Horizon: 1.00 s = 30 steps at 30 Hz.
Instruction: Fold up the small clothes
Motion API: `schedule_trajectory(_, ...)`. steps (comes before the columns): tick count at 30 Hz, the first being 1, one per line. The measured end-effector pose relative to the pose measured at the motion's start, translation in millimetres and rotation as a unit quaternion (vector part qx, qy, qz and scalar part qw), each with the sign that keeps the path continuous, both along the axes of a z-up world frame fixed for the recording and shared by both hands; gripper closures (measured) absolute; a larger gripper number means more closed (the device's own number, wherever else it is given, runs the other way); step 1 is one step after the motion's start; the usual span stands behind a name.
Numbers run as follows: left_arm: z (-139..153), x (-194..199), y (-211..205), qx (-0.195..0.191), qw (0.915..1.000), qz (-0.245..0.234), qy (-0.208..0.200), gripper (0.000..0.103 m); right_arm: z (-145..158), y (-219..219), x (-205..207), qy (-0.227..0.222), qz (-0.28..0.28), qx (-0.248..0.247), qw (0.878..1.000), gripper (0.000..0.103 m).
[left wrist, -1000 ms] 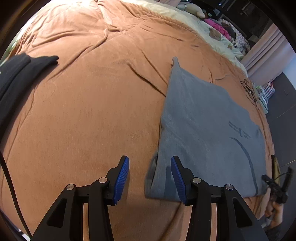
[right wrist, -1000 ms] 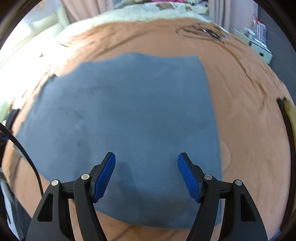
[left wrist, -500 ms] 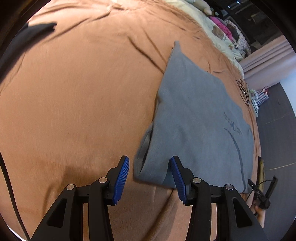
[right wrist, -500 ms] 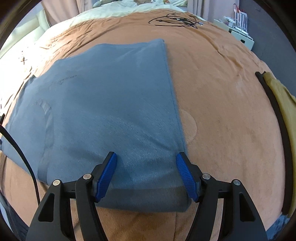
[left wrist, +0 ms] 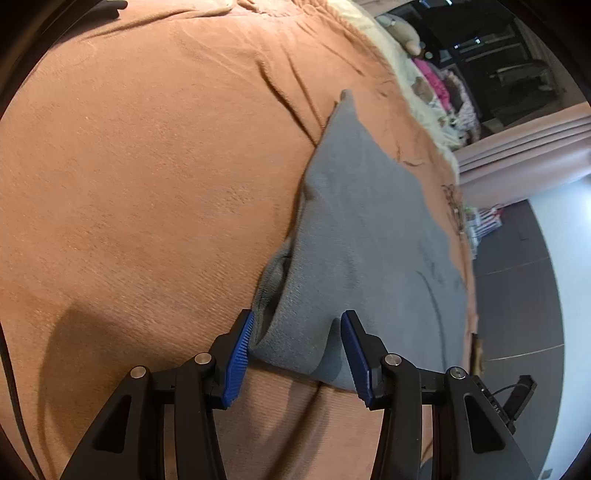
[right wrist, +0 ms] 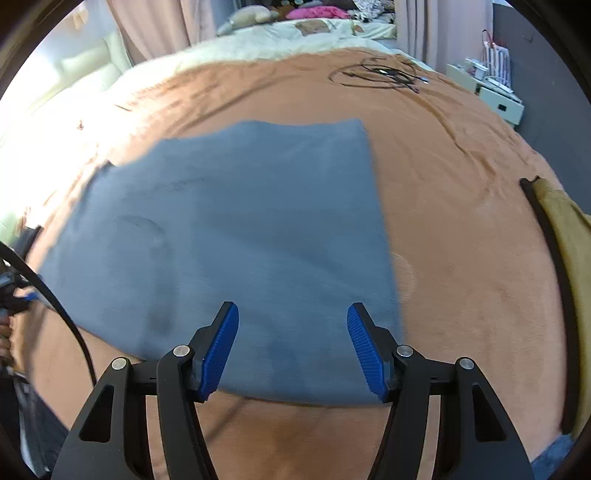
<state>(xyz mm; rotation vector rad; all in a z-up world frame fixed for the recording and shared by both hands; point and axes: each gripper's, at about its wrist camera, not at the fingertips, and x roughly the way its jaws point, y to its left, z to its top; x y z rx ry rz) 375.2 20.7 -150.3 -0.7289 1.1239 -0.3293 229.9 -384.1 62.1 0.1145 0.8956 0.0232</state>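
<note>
A grey garment point(left wrist: 369, 229) lies flat on the brown blanket point(left wrist: 147, 184), part folded into a rectangle. Low over its near left corner is my left gripper point(left wrist: 297, 343), open, with the bunched corner between the blue pads point(left wrist: 238, 350) but not pinched. In the right wrist view the same garment point(right wrist: 258, 229) fills the middle. Just above its near edge, close to the right corner, hangs my right gripper point(right wrist: 293, 343). Its jaws are closing, the cloth lies under them, and the pads grip nothing.
Black cables point(right wrist: 380, 74) lie on the blanket's far side. A yellow cloth with a black edge point(right wrist: 565, 251) lies at the right. White drawers point(right wrist: 495, 96) stand beyond the bed. Pillows and soft toys point(right wrist: 314, 14) sit at the far end. A dark garment point(left wrist: 110, 4) lies far left.
My left gripper sank and rolled toward the garment's near corner, which now lies between its fingers. My right gripper shifted along the near edge and lifted slightly, its jaws narrower.
</note>
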Motion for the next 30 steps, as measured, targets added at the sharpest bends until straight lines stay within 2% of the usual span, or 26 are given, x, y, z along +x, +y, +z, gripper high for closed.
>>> schedule_trajectory(3,4.4,-3.3,0.0,-0.046,0.9987,-0.010,-0.021,0.069,6.4,10.6,-4.9,-0.011,0.019,0.025,0.999,0.053)
schedule_trajectory(8,19.0,-2.8,-6.9,-0.059,0.9965,-0.019,-0.055,0.069,6.4,36.1,-1.8,-0.011,0.043,0.057,0.997,0.053)
schedule_trajectory(15,-3.7,3.3,-14.4,-0.013,0.9997,-0.019,-0.008,0.069,-7.3,62.5,19.2,0.006,0.071,0.079,0.994,0.053)
schedule_trajectory(17,-7.4,5.6,-12.7,-0.014,0.9998,-0.014,-0.007,0.069,-11.5,72.0,28.1,0.012,0.081,0.082,0.993,0.058)
schedule_trajectory(18,-7.0,7.0,-12.4,-0.011,0.9998,-0.011,-0.010,0.071,-13.4,75.8,31.0,0.016,0.085,0.082,0.993,0.064)
schedule_trajectory(22,-4.0,12.0,-13.7,0.019,0.9997,-0.006,-0.016,0.079,-29.3,98.2,51.1,0.042,0.101,0.072,0.991,0.078)
schedule_trajectory(27,-7.6,8.1,-11.4,0.026,0.9994,0.002,-0.024,0.087,-48.2,116.3,54.8,0.070,0.113,0.051,0.990,0.082)
schedule_trajectory(30,-9.4,6.5,-10.4,0.028,0.9992,0.011,-0.025,0.089,-50.9,123.0,45.4,0.075,0.130,0.033,0.988,0.082)
